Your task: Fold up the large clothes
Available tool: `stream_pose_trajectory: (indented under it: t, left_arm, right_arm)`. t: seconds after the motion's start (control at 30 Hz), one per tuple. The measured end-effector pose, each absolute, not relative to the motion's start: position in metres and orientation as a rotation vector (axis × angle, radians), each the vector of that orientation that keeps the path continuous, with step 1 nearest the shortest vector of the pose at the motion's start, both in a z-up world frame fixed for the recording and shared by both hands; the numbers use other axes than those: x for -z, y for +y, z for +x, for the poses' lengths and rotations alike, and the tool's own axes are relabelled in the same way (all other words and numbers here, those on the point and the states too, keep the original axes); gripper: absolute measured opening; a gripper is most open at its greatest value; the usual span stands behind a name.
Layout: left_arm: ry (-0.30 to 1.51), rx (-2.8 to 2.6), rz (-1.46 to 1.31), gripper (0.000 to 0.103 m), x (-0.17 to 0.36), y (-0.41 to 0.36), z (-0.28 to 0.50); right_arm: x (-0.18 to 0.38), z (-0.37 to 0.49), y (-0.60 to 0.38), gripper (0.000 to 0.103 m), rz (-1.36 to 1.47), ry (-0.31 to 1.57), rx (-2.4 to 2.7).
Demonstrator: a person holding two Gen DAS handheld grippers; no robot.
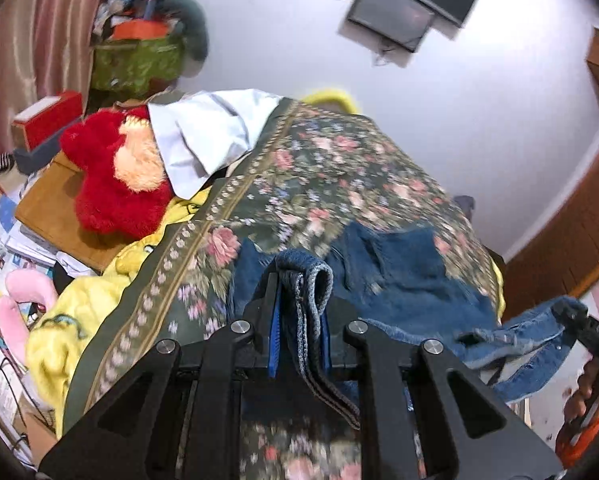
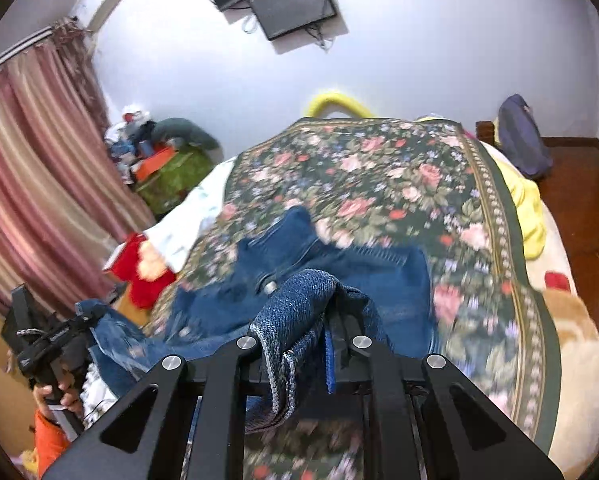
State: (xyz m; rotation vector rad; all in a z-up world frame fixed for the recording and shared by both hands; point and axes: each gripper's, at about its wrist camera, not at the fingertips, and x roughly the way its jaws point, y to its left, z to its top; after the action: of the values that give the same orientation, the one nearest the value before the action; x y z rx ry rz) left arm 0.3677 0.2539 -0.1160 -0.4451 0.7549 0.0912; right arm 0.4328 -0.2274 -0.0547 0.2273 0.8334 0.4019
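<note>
Clearly both tools are loaded. Left gripper (image 1: 299, 312) is clamped on a rolled denim edge; a thick, pale-backed band hangs down between its jaws. Right gripper (image 2: 331, 332) is likewise clenched on a bunched denim edge that drapes over its near finger.

Jeans (image 1: 399, 276) — dark blue, large — lie partly on the floral bedspread (image 1: 319, 168), near its front edge, with the held end lifted toward the cameras. A metal button shows in the right wrist view, so the held end is probably the waistband; blur keeps me from being sure.

Handling, as judgement:
- Denim is heavy for cloth and soft, but stiffer at seams and waistband. Doubled hems give the jaws bulk to bite, so slip seems unlikely.
- Weight of the hanging part will drag; lift both ends level or the fold skews.
- Not fragile. Coarse weave grips the bedspread, so dragging may rumple the cover — better to lift clear and lay down.
- Best holds: the two waistband corners or the leg hems, never mid-panel, where one layer would pull away from the other.

Red plush toy (image 1: 115, 184) and yellow blanket (image 1: 71, 320) crowd the bed's left side.
</note>
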Motion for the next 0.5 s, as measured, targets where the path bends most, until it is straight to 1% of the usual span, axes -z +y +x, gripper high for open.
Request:
stream_pose_trajectory:
  t: [0.17, 0.27, 0.4, 0.5]
  left_arm:
    - [0.832, -0.147, -0.453, 0.015, 0.153, 0.264, 0.420]
    - [0.897, -0.185, -0.443, 0.016, 0.184, 0.265, 0.453]
    - [0.974, -0.216, -0.424, 0.017, 0.224, 0.265, 0.481]
    - [1.001, -0.230, -0.408, 0.019, 0.243, 0.264, 0.491]
  right_arm:
    - [0.088, 0.498, -0.217, 0.012, 0.224, 0.882, -0.354]
    - [0.117, 0.535, -0.212, 0.012, 0.235, 0.933, -0.322]
    - [0.161, 0.574, -0.212, 0.013, 0.256, 1.012, -0.288]
    - [0.191, 0.593, -0.216, 0.013, 0.257, 1.077, -0.281]
